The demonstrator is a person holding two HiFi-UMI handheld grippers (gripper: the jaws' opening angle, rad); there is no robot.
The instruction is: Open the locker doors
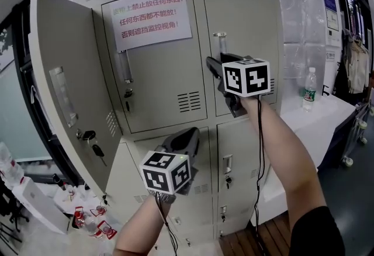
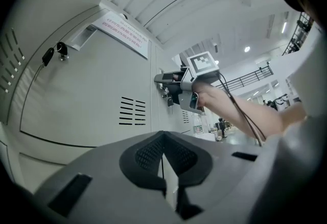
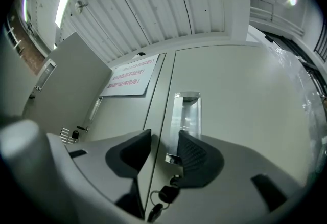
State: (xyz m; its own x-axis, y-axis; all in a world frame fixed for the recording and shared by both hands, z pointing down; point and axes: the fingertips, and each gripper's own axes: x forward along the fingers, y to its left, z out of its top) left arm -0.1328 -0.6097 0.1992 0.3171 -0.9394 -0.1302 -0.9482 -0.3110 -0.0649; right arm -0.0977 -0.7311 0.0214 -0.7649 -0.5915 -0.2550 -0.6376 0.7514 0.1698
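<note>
A bank of grey lockers [image 1: 169, 82] fills the head view. Its far-left upper door [image 1: 61, 85] stands swung open; the middle upper door, with a paper sign [image 1: 153, 18], is closed. My right gripper [image 1: 221, 82] is up against the top-right door [image 1: 245, 21], just under its clear handle [image 1: 220, 43]. In the right gripper view that gripper [image 3: 164, 138] is open: the handle [image 3: 186, 110] and the door's left edge show between the jaws, untouched, and a key [image 3: 166, 195] hangs below. My left gripper [image 1: 186, 137] hangs lower, before the bottom lockers, shut [image 2: 163, 159] on nothing.
Keys [image 1: 90, 137] dangle from the open door's lock. The lower locker doors [image 1: 234, 161] are closed. A water bottle [image 1: 309, 88] stands on a white counter [image 1: 327, 117] right of the lockers. Boxes and small items [image 1: 87, 220] lie on the floor at lower left.
</note>
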